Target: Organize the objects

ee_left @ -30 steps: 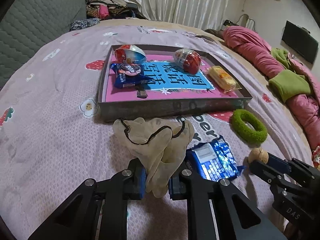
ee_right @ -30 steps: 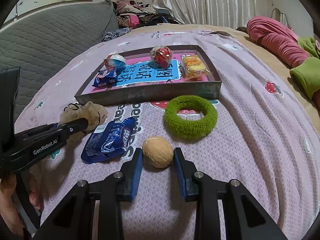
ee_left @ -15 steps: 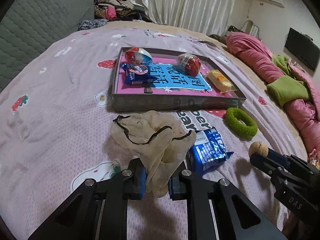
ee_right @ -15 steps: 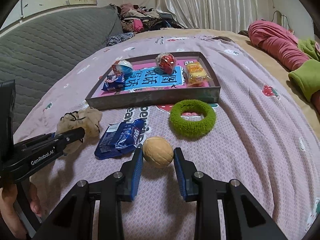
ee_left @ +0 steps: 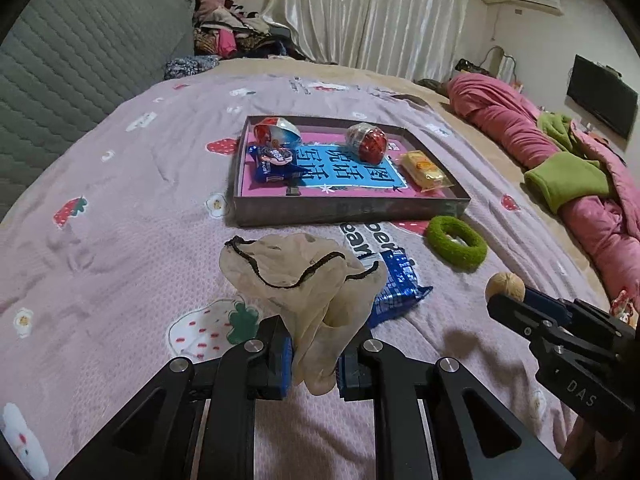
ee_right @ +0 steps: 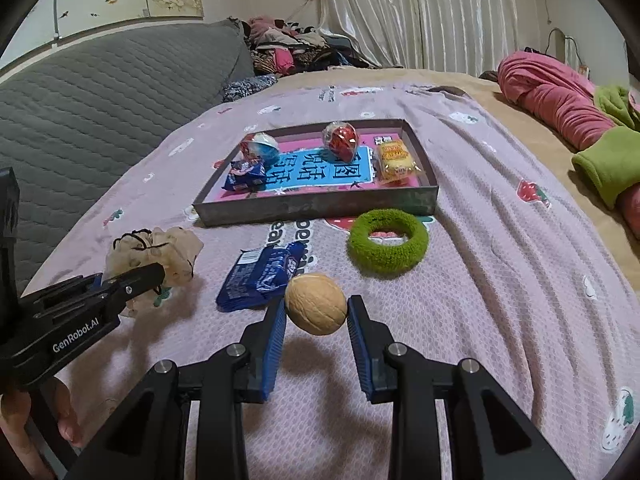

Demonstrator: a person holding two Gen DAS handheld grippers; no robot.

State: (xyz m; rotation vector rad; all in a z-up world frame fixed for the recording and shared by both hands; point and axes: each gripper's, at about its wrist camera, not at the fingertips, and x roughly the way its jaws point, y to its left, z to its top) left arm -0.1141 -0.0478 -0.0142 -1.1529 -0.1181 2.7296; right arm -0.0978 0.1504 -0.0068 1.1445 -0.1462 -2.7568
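Observation:
My left gripper [ee_left: 312,360] is shut on a beige cloth pouch with a black cord [ee_left: 300,276] and holds it above the bed; the pouch also shows in the right wrist view [ee_right: 156,254]. My right gripper [ee_right: 316,320] is shut on a tan walnut [ee_right: 315,303], lifted off the bed; the walnut also shows in the left wrist view [ee_left: 505,286]. A grey tray [ee_left: 348,214] lies ahead with two toy eggs, a blue snack pack and a yellow snack inside. A blue snack pack [ee_right: 260,276] and a green fuzzy ring [ee_right: 388,246] lie on the bed before the tray.
The bed has a pink strawberry-print cover [ee_left: 120,240]. A grey quilted headboard [ee_right: 80,112] stands on the left. Pink and green bedding [ee_left: 580,184] is piled on the right. Clothes [ee_right: 296,50] lie at the far end.
Both grippers have risen and drawn back from the tray, carrying the pouch and the walnut. The objects on the bed look smaller and farther.

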